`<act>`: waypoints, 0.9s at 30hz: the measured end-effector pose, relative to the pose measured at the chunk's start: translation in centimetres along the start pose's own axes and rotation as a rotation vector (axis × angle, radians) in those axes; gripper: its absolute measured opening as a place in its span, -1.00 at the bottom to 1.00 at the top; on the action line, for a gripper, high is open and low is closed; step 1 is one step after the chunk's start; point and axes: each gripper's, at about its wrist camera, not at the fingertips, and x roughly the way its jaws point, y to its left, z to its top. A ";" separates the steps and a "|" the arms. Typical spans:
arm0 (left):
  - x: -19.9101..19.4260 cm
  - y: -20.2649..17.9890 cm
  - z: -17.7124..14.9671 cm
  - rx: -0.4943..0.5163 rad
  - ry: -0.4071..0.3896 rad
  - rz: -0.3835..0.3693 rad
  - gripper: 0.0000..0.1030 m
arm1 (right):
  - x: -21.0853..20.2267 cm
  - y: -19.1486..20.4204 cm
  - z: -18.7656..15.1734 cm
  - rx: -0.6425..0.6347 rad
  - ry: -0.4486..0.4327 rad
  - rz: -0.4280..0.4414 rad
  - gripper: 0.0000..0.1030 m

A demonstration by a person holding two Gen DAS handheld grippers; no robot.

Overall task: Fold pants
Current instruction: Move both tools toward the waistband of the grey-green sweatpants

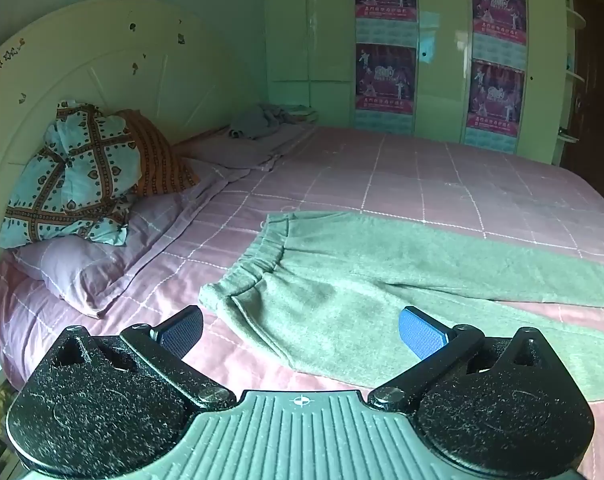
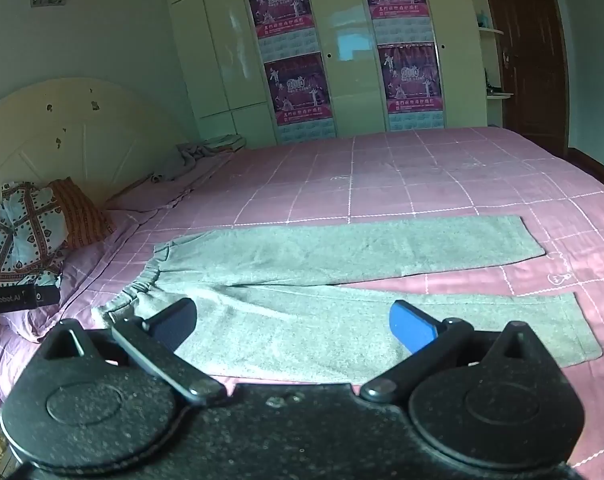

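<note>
Both grippers, left gripper (image 1: 301,330) and right gripper (image 2: 293,325), hover with jaws wide apart, holding nothing. The pants (image 2: 342,280) lie flat near the bed's (image 2: 422,168) front edge, 2 legs spread rightward. Behind them the pink sheet lies bare up to the wardrobe (image 2: 342,60).

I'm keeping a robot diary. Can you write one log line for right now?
pants: flat on bed, legs apart, unfolded | left tongs: open, empty | right tongs: open, empty, above pants
</note>
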 end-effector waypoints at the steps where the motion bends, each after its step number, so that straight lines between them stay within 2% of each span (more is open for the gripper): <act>1: 0.0 0.0 0.0 0.000 0.000 0.001 1.00 | 0.0 0.1 0.0 -0.003 0.001 0.001 0.99; 17: 0.6 -0.9 0.4 0.027 -0.002 -0.006 1.00 | 0.3 -0.2 0.1 -0.012 0.001 0.011 0.99; 22: 0.9 -1.5 0.6 0.022 -0.043 -0.013 1.00 | 0.7 -0.1 0.3 -0.012 -0.003 0.020 0.99; 27: 1.7 -1.8 1.0 0.042 -0.047 -0.005 1.00 | 1.4 0.1 0.5 0.001 0.028 0.029 0.99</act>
